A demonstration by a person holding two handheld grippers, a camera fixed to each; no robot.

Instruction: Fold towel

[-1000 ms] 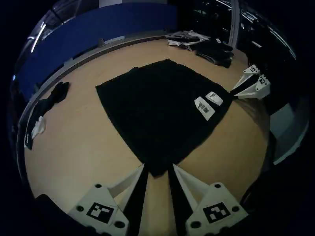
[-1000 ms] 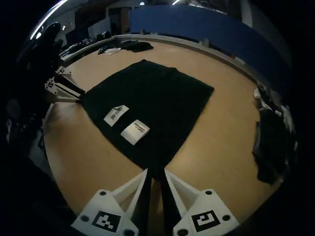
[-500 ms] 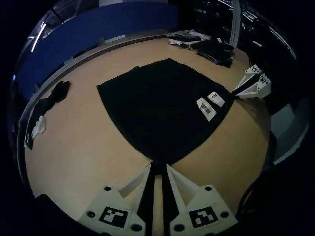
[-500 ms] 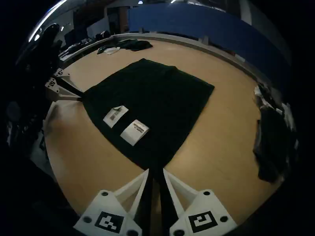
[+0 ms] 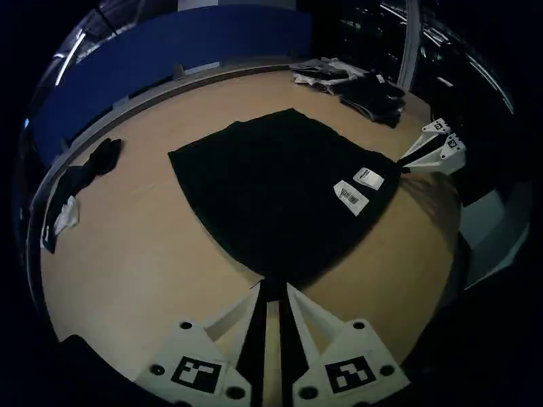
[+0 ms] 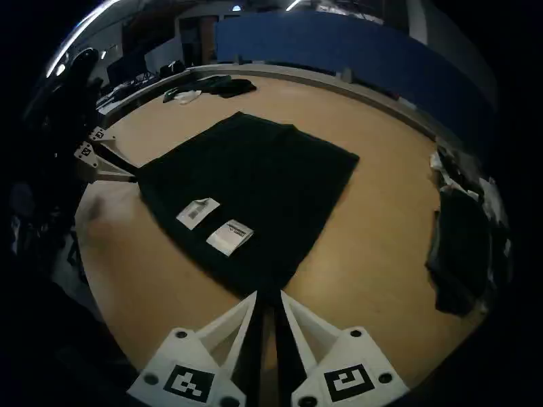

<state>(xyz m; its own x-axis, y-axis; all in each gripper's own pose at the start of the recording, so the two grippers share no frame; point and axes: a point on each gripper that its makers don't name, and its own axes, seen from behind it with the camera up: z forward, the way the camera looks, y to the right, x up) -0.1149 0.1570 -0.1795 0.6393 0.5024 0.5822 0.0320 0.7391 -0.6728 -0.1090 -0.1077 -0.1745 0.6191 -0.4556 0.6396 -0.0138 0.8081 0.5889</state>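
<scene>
Ahead, towel (image 5: 271, 197) flat, 2 corners clamped in jaws, left gripper (image 5: 271, 287), right gripper (image 6: 268, 294)

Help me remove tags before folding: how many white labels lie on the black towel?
2. Both lie side by side on the towel near one edge; in the right gripper view, the farther label and the nearer label. Others could hide underneath.

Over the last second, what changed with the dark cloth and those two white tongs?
The left tongs closed: their fingers stood apart around the near corner of the black towel and now pinch it. The right tongs stayed clamped on their own corner. The towel still lies spread flat on the table, its white labels face up, and the clothes piles at the far edge have not moved.
</scene>
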